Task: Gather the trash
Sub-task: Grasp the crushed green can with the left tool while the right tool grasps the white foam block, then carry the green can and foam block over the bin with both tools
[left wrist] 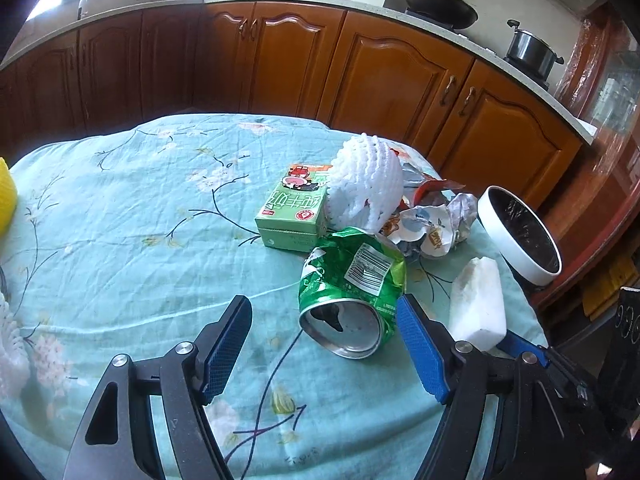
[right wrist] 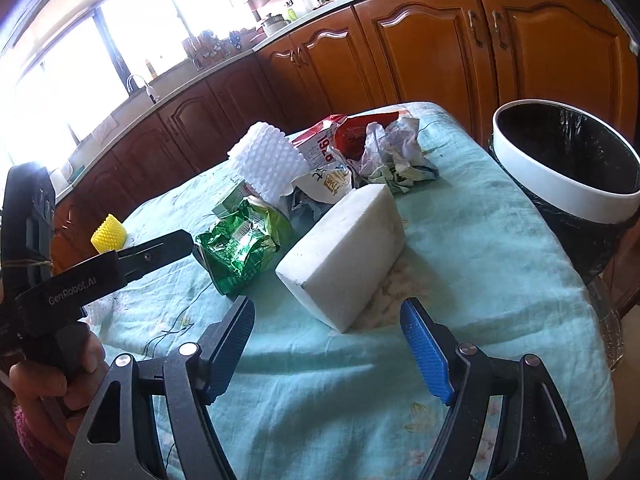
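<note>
The left gripper (left wrist: 324, 320) is wide apart, the crushed green can (left wrist: 350, 296) lying low in the frame between its fingers. The right gripper (right wrist: 326, 320) is also released, near the white foam block (right wrist: 344, 256) at center. The trash bin (right wrist: 560, 188) stands upper right.

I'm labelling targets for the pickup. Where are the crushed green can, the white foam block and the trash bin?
crushed green can (left wrist: 352, 280): left wrist view, on its barcode side.
white foam block (right wrist: 344, 256): right wrist view, on its top face.
trash bin (right wrist: 560, 190): right wrist view, on its white rim.
</note>
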Motion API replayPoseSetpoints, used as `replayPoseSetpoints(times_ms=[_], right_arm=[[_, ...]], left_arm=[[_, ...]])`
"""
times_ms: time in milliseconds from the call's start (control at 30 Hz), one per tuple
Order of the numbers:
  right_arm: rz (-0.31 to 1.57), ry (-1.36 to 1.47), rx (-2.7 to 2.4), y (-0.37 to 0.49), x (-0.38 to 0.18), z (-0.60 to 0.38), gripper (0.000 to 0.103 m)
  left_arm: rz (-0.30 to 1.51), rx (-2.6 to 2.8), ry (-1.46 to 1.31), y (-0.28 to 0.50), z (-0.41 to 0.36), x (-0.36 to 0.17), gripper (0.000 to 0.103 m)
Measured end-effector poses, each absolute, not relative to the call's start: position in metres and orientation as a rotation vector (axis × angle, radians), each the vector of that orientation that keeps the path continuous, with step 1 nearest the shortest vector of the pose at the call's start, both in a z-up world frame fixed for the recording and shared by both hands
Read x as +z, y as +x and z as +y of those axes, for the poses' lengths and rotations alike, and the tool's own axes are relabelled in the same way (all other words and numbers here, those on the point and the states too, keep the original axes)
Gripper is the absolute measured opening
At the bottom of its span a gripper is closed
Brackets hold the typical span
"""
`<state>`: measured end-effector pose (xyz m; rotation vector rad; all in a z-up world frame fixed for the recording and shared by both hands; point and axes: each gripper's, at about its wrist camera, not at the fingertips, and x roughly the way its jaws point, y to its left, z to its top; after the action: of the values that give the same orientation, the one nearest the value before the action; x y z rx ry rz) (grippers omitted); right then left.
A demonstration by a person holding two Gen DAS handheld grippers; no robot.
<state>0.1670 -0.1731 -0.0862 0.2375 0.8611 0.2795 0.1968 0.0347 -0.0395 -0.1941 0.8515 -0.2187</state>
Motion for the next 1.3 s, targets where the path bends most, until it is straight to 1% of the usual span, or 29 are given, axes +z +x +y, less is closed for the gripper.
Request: replayPoseSetpoints(times_ms=[133,267,367,400,433,467,500,567,633,800,1300], right_arm=[[0.871,0.19,0.248,0.179,-0.089,-0.163,0.077],[0.888,0.199,0.224,0.191,-0.093,-0.166,0.077],[0.892,0.213,0.213,0.194,-0.095,-0.173,0.073],[0.89,0.222,0.214,0.194,-0.094,-0.177,0.069],[0.889,0.232,0.223,0.194,-0.094,-0.18,0.061],[0.889,0.245,0.241,0.193,-0.093,-0.183,0.056],[0.884,0.25,0.257,0.192,-0.091,-0.185,0.045],[0.87,0.239,0.269,0.187,-0.085,-0.186,0.039],[0.863,0.238,0.271,0.183,-0.082,-0.19,0.035],[0.852,0.296,0.272,0.176,-0.078,-0.21,0.032],[0.784,0.356,0.223,0.16,-0.061,-0.259,0.032]], left_arm=[[0.891,-0.235,-0.217,0.219,0.035,-0.05,0.074],[0.91,-0.259,-0.232,0.234,0.032,-0.056,0.074],[0.93,-0.277,-0.24,0.244,0.029,-0.064,0.072],[0.934,-0.286,-0.238,0.246,0.027,-0.066,0.072],[0.936,-0.294,-0.234,0.247,0.024,-0.067,0.071],[0.935,-0.305,-0.228,0.248,0.021,-0.068,0.068],[0.934,-0.313,-0.225,0.248,0.019,-0.069,0.065],[0.937,-0.341,-0.235,0.248,0.015,-0.07,0.053],[0.935,-0.368,-0.248,0.247,0.013,-0.072,0.052],[0.902,-0.389,-0.202,0.234,0.001,-0.07,0.051],[0.838,-0.461,-0.127,0.204,-0.032,-0.047,0.05]])
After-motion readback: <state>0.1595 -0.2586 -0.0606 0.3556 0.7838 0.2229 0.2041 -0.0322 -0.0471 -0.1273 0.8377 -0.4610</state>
